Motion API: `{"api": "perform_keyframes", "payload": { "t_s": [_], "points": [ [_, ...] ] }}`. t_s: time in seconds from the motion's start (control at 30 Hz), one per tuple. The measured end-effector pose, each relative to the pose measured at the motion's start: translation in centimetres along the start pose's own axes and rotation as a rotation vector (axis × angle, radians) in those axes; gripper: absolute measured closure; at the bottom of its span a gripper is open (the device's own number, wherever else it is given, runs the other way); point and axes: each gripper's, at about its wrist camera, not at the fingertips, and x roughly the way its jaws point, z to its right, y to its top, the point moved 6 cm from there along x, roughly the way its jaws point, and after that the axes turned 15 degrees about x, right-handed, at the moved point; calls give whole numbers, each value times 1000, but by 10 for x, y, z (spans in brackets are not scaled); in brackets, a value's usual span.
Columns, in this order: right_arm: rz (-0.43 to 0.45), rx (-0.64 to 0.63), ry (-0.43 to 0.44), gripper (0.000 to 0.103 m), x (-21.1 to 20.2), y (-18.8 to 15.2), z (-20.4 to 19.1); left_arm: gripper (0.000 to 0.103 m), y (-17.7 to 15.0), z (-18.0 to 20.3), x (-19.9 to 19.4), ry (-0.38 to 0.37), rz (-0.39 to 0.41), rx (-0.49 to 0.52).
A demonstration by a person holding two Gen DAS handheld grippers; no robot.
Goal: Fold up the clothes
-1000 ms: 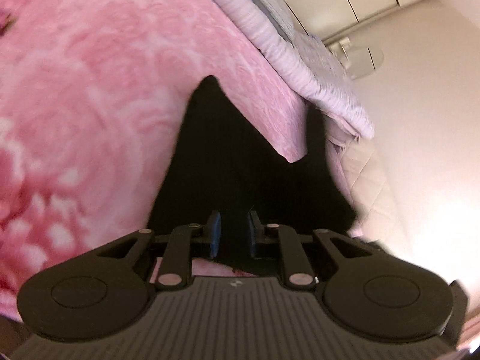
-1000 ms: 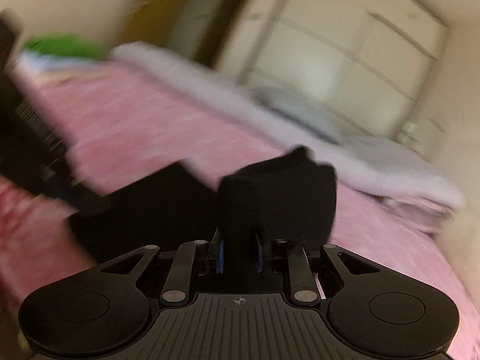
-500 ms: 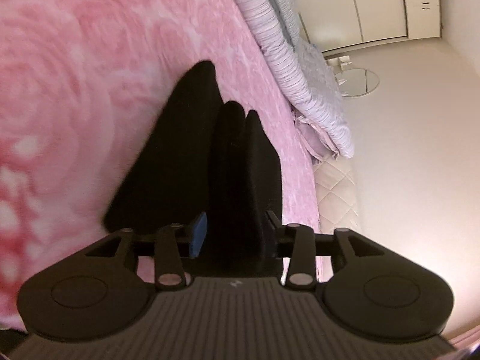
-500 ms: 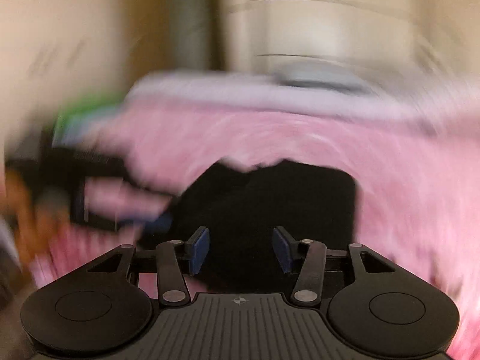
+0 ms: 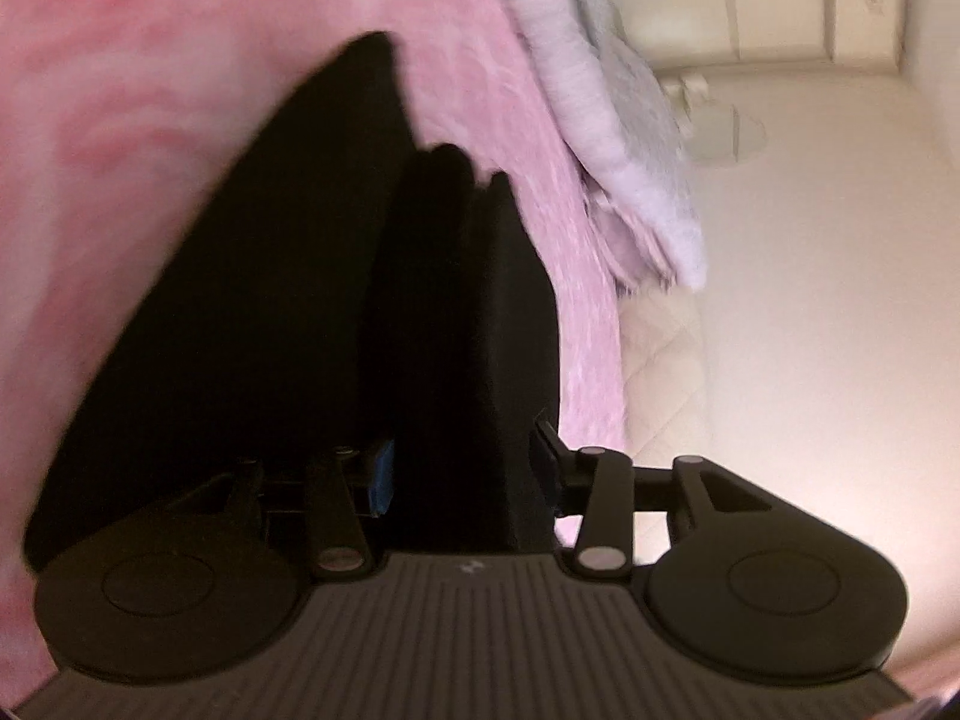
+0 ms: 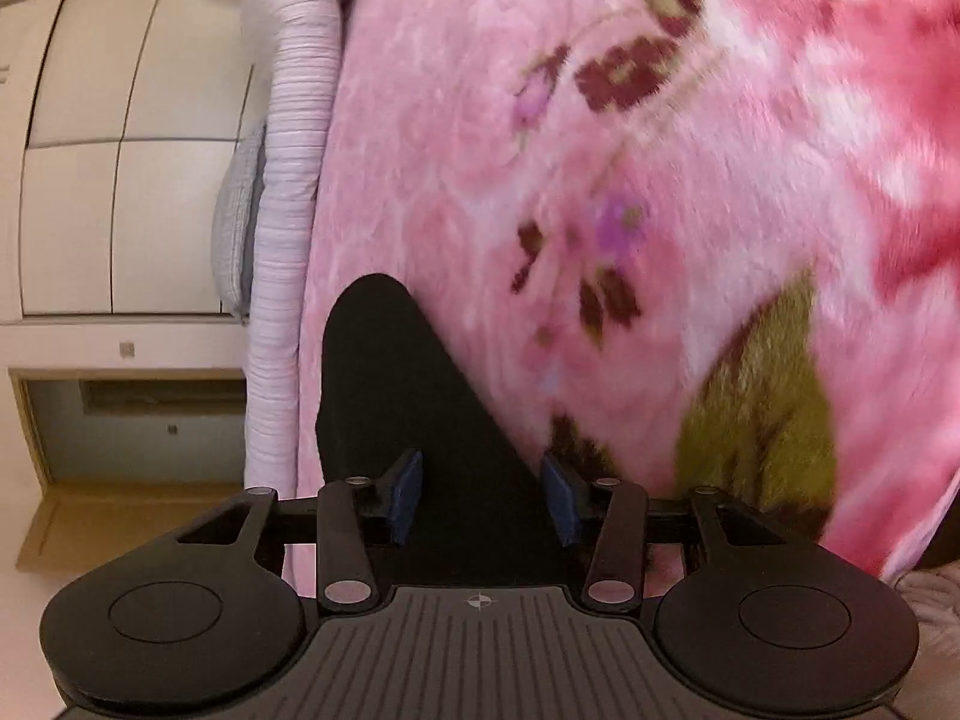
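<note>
A: What's changed? A second ago I had both grippers pinched on the black soft fabric garment (image 5: 288, 324).

B: Both let go and reopened. My left gripper (image 5: 462, 468) is closing again around a thick folded bundle of it, though I can't tell if the pads press yet. My right gripper (image 6: 483, 495) stands fairly wide, easing shut, cloth between its blue pads (image 6: 408, 489) untouched.

A: And the garment?

B: Lying folded on the pink floral plush blanket (image 6: 690, 180). I'd judge one fold laid, the next grip starting.

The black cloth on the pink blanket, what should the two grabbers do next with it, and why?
Probably finish closing both on the black cloth. The left gripper and right gripper are closing with cloth between their jaws, the right pads not yet pressing. It lies bunched on the pink blanket.
</note>
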Motion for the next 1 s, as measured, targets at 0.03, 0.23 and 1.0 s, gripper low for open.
{"api": "perform_keyframes", "payload": {
  "t_s": [0.03, 0.23, 1.0],
  "points": [
    [-5, -7, -5, 57, -1, 1, -1, 85, 3, 6, -3, 24, 5, 65],
    [-57, -249, -21, 58, 8, -27, -29, 87, 18, 28, -54, 105, 130, 318],
    [6, -829, -110, 58, -6, -101, -47, 78, 0, -25, -93, 193, 100, 236]
  ]
}}
